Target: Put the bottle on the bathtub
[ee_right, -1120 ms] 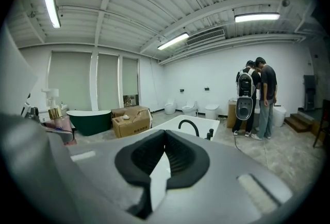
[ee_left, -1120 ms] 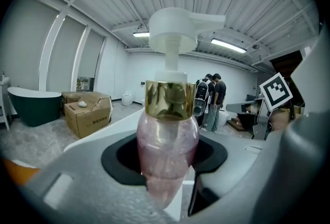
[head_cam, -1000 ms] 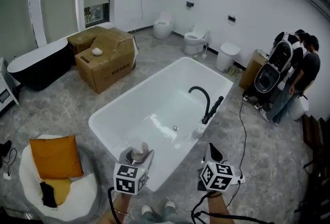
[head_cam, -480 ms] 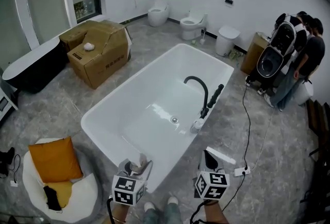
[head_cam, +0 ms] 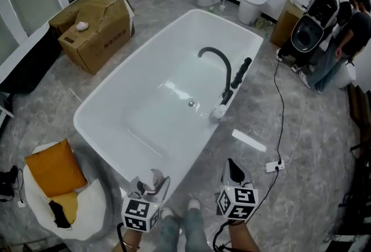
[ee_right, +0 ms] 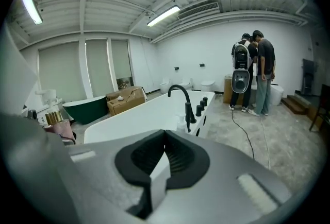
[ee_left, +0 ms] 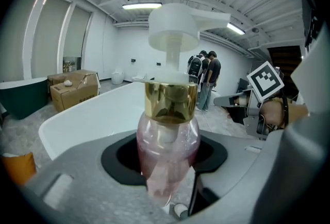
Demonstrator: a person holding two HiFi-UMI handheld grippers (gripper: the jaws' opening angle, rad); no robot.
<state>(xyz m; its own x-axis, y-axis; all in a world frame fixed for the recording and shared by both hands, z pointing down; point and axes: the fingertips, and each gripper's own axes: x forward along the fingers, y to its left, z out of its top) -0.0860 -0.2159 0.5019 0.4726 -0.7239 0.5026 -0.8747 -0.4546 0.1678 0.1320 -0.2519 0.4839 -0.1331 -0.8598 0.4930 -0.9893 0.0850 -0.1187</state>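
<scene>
1. Left tongs are clamped on the bottle, with the pads pressing on the pink translucent body from both sides.
2. Right tongs are closed on nothing, their black pads meeting at the tips.
3. I see the bottle standing upright in the left gripper view. Its long axis runs straight up between the jaws, with the gold collar above them and the white pump head on top.
4. In that view the pump spout points to the right.
5. The lower half of the bottle sits down inside the grip, while the collar and pump stand clear above it.
6. From the head view, I place the held bottle at the near end of the white bathtub, right by the rim. I cannot tell whether it touches the rim.
7. Right tongs are beside the left ones over the grey floor, apart from the bottle.
</scene>
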